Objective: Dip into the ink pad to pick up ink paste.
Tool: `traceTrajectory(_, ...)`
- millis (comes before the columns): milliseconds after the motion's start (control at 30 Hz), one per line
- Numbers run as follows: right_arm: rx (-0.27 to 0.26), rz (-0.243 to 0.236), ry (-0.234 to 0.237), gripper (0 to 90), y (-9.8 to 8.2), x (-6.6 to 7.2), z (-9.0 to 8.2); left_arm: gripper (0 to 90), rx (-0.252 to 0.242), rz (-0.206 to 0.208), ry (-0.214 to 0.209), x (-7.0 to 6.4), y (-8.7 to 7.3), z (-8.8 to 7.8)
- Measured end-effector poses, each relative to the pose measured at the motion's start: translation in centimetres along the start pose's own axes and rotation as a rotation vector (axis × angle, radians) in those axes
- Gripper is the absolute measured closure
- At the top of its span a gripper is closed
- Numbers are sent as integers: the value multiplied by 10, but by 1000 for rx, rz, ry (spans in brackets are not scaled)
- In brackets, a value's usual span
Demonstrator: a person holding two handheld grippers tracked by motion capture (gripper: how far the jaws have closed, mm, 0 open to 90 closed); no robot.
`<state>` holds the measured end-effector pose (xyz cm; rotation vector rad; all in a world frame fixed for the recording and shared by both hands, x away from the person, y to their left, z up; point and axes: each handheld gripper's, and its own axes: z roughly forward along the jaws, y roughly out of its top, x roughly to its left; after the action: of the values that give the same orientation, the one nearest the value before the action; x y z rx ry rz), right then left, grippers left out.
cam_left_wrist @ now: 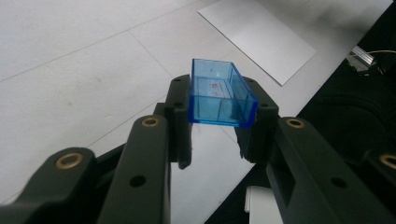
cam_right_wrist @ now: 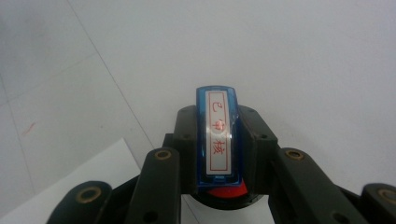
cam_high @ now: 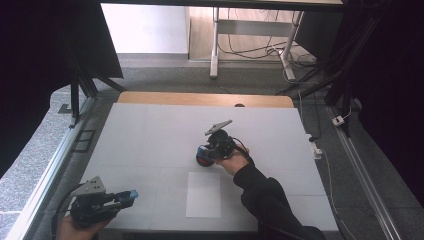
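Left gripper [cam_left_wrist: 219,135] is clamping the blue stamp cap [cam_left_wrist: 220,95] near the table's [cam_high: 150,135] front-left; right gripper [cam_right_wrist: 218,154] is pinching the uncapped stamp [cam_right_wrist: 218,140] mid-table; the paper sheet [cam_high: 203,194] is lying unstamped, stamping presumably remaining

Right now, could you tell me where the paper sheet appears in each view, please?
High view: the paper lies at lower centre, near the front edge of the table.
Left gripper view: the paper is at top right, lying at a slant.
Right gripper view: the paper is in the bottom left corner.
Shared landmark: the white table with its thin seam lines.
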<state>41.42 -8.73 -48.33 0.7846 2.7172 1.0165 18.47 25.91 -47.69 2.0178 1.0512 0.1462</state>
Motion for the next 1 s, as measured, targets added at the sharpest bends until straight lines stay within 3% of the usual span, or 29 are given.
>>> traceTrajectory(100, -6, 2, 5, 713, -1, -1, 0, 682, 1, -2, 0, 0, 0, 0)
traceTrajectory(367, 5, -73, -66, 713, 0, 12, 1, 682, 3, -4, -1, 0, 0, 1)
traceTrajectory(500, -3, -56, -48, 713, -1, 9, 0, 682, -1, -9, -10, 1, 0, 0)
traceTrajectory(667, -29, 3, 5, 712, -5, -1, 0, 682, -1, -3, -11, 1, 0, 0)
traceTrajectory(1000, -18, -59, -21, 709, -3, 5, -1, 682, -11, -12, -35, 3, -1, -1)
